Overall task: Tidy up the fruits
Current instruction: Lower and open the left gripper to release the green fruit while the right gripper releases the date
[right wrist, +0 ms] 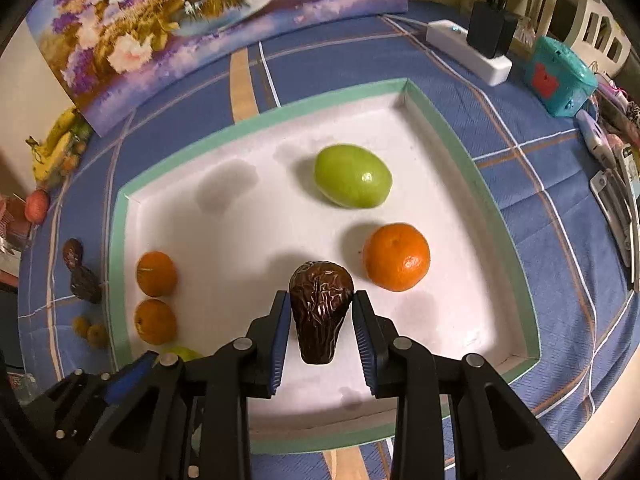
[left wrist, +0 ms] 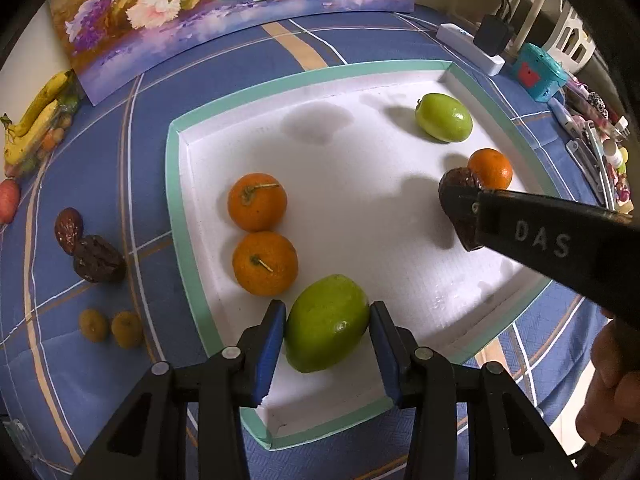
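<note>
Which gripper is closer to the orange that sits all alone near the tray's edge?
The right hand-held gripper. It grips a wrinkled brown date just beside the lone round orange. The left hand-held gripper, around a smooth green fruit, is across the white tray.

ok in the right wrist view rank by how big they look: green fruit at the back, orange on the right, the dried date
1. green fruit
2. orange, close behind
3. dried date, though nearest the camera

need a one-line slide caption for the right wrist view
Right tongs grip a wrinkled brown date above the white tray, near a tangerine and a green fruit.
</note>
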The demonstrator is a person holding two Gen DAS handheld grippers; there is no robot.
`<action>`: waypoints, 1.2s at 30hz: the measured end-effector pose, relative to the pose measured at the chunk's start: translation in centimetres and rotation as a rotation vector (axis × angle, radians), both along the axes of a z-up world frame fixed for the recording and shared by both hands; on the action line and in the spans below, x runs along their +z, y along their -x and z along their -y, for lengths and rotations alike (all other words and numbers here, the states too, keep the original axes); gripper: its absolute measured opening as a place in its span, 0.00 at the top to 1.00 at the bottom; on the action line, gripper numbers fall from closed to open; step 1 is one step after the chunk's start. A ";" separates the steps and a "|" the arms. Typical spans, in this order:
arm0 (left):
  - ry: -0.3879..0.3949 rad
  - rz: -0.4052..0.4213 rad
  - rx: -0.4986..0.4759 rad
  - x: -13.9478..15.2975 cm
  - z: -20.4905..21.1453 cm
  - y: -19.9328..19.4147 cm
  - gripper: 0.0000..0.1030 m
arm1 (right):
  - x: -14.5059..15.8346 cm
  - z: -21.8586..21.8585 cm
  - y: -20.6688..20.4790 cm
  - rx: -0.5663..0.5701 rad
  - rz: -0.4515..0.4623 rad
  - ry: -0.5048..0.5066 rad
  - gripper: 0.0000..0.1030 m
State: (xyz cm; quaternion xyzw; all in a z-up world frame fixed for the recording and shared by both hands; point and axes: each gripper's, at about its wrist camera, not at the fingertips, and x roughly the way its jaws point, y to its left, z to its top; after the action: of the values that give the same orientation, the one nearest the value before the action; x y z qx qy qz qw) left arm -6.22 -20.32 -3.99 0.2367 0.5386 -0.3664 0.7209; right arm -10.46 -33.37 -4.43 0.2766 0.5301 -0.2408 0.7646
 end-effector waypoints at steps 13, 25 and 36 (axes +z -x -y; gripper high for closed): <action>0.007 -0.018 0.014 -0.1 -0.1 -0.7 0.54 | -0.5 0.1 0.0 -0.022 0.002 0.004 0.68; 0.048 -0.035 0.031 1.3 -0.7 -1.6 0.45 | 0.5 0.4 0.3 -0.039 0.027 0.006 0.60; 0.181 0.028 0.156 5.6 -3.6 -3.7 0.38 | 4.9 0.3 1.2 -0.064 0.123 0.094 0.60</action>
State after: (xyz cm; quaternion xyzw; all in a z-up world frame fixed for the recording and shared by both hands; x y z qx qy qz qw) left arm -2.51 -16.70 1.63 0.1329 0.5101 -0.3531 0.7730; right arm -11.62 -33.67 0.46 0.2714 0.4612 -0.2724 0.7997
